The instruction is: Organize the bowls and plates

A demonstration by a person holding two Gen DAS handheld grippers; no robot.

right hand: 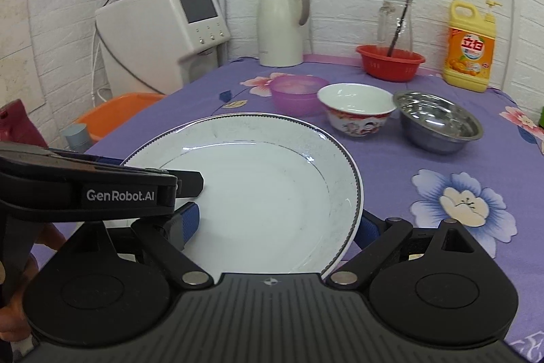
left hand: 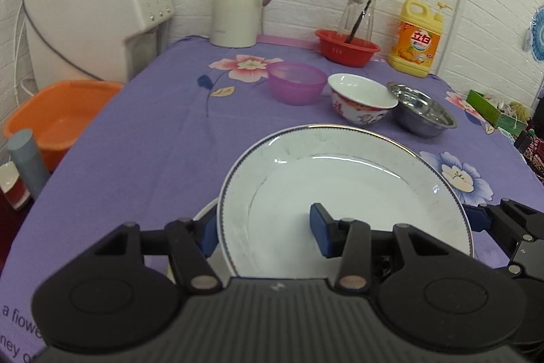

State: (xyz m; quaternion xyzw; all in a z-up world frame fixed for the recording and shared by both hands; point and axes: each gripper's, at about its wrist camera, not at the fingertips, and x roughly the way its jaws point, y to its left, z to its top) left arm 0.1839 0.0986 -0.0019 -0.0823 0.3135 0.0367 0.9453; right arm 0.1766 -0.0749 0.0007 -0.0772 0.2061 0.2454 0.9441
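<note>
Plate (left hand: 343,193), round glossy white china with a dark beaded rim, is clamped on opposite edges by the left gripper (left hand: 268,232) and right gripper (right hand: 275,223) and seemingly lifted above the purple floral tablecloth (left hand: 153,142), near three empty bowls: translucent purple plastic bowl (left hand: 296,82), flowered ceramic bowl (left hand: 361,97), steel bowl (left hand: 421,109).

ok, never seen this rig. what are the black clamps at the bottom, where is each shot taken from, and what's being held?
There is no robot here. A person holds a two-finger clamp in each hand, and each clamp has a wide-angle camera looking along its fingers. One picture comes from the left gripper, the other from the right gripper. Both appear to grip opposite rims of one white plate, with one blue pad on its face and the other under its edge. On the purple tablecloth behind it stand a purple bowl, a painted bowl and a steel bowl.
</note>
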